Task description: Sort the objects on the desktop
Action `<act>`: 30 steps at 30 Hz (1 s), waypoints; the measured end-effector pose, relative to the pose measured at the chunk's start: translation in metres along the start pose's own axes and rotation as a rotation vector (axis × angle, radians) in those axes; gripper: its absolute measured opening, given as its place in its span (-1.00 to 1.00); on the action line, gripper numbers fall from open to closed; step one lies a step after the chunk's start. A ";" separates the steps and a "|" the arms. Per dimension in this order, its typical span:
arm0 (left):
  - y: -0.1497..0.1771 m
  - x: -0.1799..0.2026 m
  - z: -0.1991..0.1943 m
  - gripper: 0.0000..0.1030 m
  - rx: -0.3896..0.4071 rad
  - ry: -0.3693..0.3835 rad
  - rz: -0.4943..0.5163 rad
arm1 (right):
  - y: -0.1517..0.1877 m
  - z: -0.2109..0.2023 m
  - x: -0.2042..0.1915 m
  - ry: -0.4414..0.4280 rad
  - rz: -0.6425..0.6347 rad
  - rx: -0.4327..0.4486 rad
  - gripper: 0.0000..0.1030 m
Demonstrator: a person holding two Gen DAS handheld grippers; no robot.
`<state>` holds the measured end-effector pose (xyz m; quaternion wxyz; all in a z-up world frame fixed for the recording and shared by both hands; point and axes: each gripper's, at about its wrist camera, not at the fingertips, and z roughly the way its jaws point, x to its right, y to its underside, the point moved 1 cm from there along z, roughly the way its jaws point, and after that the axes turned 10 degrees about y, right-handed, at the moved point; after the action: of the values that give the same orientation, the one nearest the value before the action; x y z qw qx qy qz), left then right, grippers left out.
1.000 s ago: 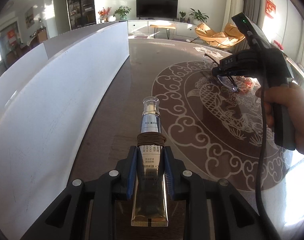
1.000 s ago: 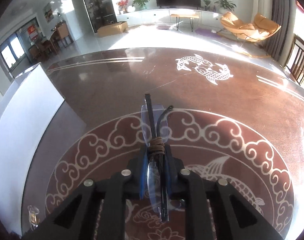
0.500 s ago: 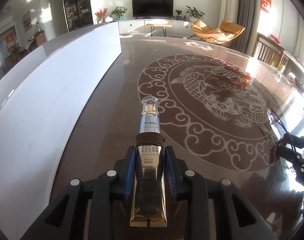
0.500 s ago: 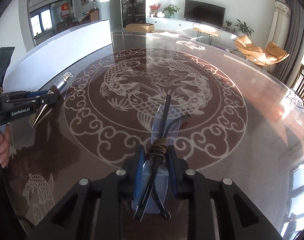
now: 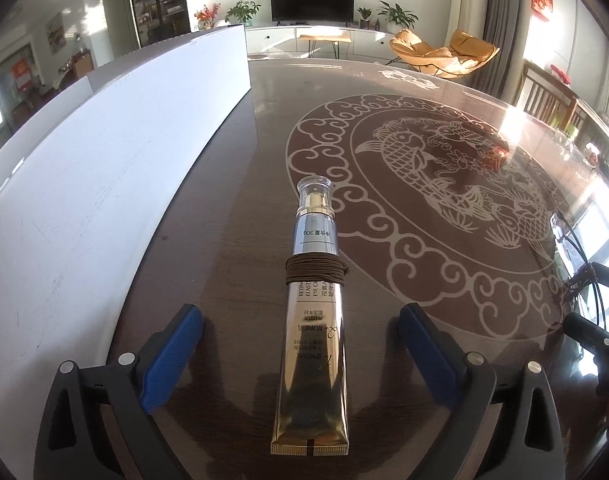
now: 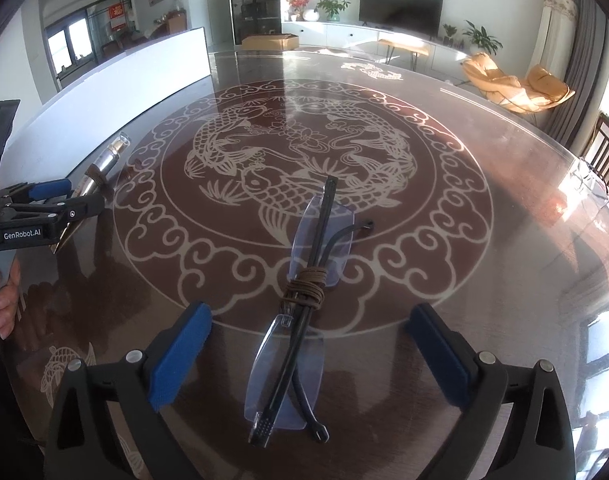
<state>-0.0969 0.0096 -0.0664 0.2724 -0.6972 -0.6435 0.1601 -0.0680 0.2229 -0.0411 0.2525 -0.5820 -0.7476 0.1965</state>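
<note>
A gold and silver cosmetic tube (image 5: pixel 314 320) with a clear cap and a brown cord wound round it lies on the dark table between the wide-open fingers of my left gripper (image 5: pixel 300 344). Folded rimless glasses (image 6: pixel 300 320), tied with brown cord, lie on the table between the wide-open fingers of my right gripper (image 6: pixel 310 344). Neither thing is held. The left gripper (image 6: pixel 64 204) and the tube (image 6: pixel 104 166) also show at the left of the right wrist view. The right gripper shows at the right edge of the left wrist view (image 5: pixel 588 312).
The round dark table (image 6: pixel 504 280) has a pale fish and cloud inlay (image 6: pixel 296 160). A long white panel (image 5: pixel 104 168) stands along its left side. Chairs (image 5: pixel 544 92) stand at the far right edge. A living room with a TV lies beyond.
Both grippers have opened wide and let go: the tube and the glasses now lie free on the table. Both grippers had come down toward the table before that.
</note>
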 end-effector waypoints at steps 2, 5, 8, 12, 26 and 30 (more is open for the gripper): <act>-0.001 0.000 0.000 0.95 0.000 0.002 0.000 | 0.000 0.000 0.000 0.000 0.000 0.000 0.95; -0.001 0.000 0.002 1.00 -0.003 -0.002 -0.008 | 0.000 0.001 -0.002 -0.003 -0.006 -0.003 1.00; -0.001 -0.001 0.002 1.00 -0.005 -0.003 -0.012 | 0.000 0.001 -0.003 -0.003 -0.006 -0.003 1.00; -0.002 0.000 0.003 1.00 -0.005 -0.003 -0.012 | -0.001 0.001 -0.002 -0.003 -0.006 -0.004 1.00; -0.002 0.000 0.003 1.00 -0.005 -0.003 -0.013 | 0.000 0.001 -0.002 -0.003 -0.006 -0.004 1.00; -0.002 0.000 0.003 1.00 -0.005 -0.003 -0.013 | 0.000 0.001 -0.002 -0.003 -0.006 -0.004 1.00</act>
<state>-0.1004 0.0098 -0.0676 0.2707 -0.6935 -0.6487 0.1580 -0.0684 0.2207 -0.0418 0.2509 -0.5799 -0.7501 0.1953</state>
